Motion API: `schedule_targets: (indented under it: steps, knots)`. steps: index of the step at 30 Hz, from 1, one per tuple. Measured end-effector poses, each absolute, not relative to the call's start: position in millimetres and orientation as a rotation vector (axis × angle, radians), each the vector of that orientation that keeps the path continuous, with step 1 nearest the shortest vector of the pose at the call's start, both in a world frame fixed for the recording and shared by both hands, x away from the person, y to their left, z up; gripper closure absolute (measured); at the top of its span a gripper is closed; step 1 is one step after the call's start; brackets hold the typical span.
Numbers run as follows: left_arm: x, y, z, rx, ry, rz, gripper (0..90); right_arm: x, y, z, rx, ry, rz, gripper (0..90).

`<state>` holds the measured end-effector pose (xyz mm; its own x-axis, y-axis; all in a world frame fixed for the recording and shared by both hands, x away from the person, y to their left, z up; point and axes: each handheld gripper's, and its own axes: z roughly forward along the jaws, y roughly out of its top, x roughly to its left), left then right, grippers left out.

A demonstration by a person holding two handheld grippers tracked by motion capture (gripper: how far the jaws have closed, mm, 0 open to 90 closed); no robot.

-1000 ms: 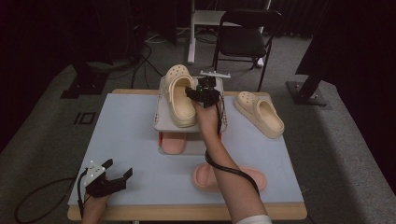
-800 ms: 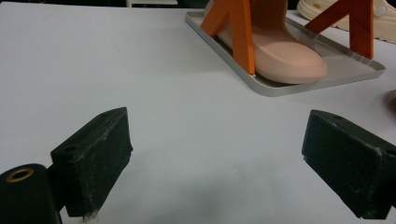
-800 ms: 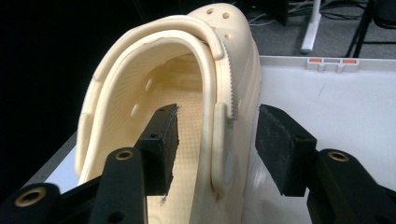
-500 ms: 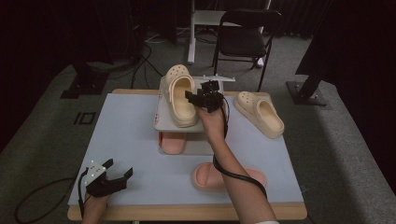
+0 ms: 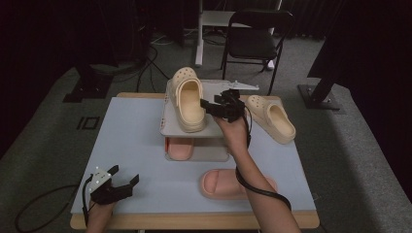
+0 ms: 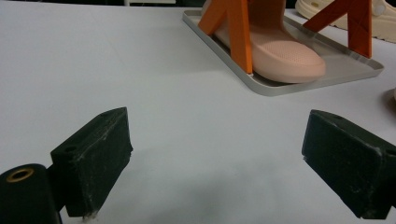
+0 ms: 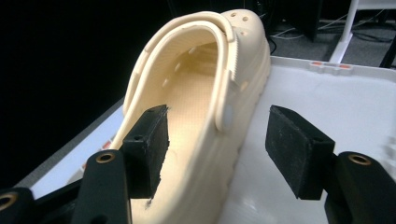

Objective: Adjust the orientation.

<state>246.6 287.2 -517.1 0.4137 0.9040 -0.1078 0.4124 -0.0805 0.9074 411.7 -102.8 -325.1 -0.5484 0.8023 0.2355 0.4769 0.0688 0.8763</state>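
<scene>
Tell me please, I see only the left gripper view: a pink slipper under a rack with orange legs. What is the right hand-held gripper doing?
Observer: The right hand-held gripper is at a cream clog on the top shelf. Its jaws have just been opening. The clog's side wall stands between them, and the pads do not press on it.
Operator: Is there one more clog of this colour?
Observer: Yes, another clog lies on the table, right of the rack.
Operator: And a pair for the pink slipper?
Observer: Yes, a second slipper lies on the table in front of the rack.
</scene>
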Motion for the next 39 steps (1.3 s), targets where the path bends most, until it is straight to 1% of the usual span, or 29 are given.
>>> schedule_targets:
  steps: [11,19,30,39]
  knots:
    - [246.7,287.5,-516.4,1.672,1.165,0.628,8.2,385.0,-136.4,-333.2,1.219,2.081,1.477,39.8]
    - [247.1,286.6,-516.5,1.681,1.160,0.629,8.2,367.4,-154.0,-345.4,1.188,2.106,1.488,40.3]
    - [247.0,286.1,-516.4,1.677,1.158,0.629,8.2,339.9,-171.1,-368.9,1.144,2.147,1.498,40.6]
    - [247.1,285.4,-517.0,1.681,1.157,0.631,8.2,329.6,-189.0,-391.6,1.154,2.154,1.485,40.6]
